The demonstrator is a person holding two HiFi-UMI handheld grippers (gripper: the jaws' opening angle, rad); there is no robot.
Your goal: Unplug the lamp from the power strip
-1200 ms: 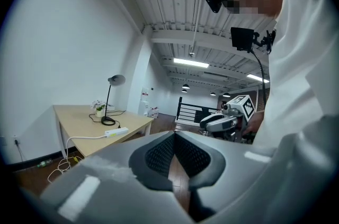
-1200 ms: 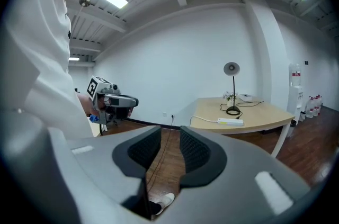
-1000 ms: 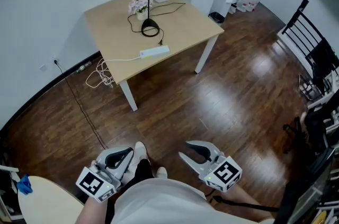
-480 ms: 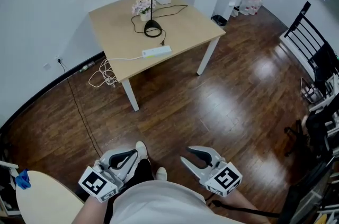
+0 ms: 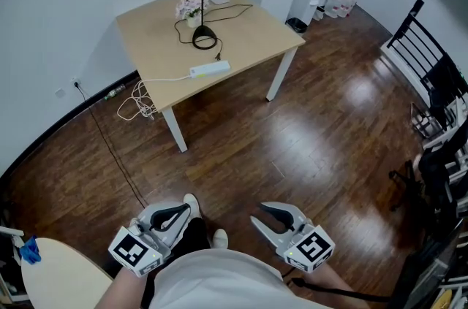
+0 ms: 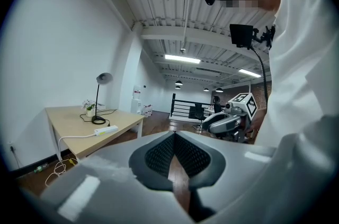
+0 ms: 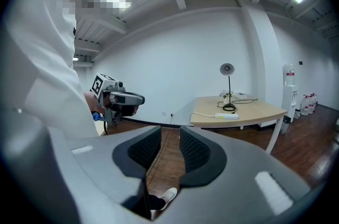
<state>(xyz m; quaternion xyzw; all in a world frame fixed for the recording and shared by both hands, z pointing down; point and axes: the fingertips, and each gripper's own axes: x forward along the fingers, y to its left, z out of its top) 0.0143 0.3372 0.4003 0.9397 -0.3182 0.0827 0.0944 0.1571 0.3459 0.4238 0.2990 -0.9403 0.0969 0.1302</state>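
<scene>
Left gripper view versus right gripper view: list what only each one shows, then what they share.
Only the left gripper view: the right gripper, a black railing, and its own jaws closed together. Only the right gripper view: the left gripper, a shoe below jaws standing apart. Both: the table with the lamp and power strip.

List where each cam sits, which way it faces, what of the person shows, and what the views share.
Head view: on the head, steeply down at floor; table with lamp and strip far ahead; left gripper, right gripper, white top, shoes show.
Left gripper view: on left gripper, along its shut fingers, across the room; right gripper, top at right.
Right gripper view: on right gripper, along its open fingers, table ahead-right; left gripper, a shoe.
Shared: all see table, lamp, strip.
</scene>
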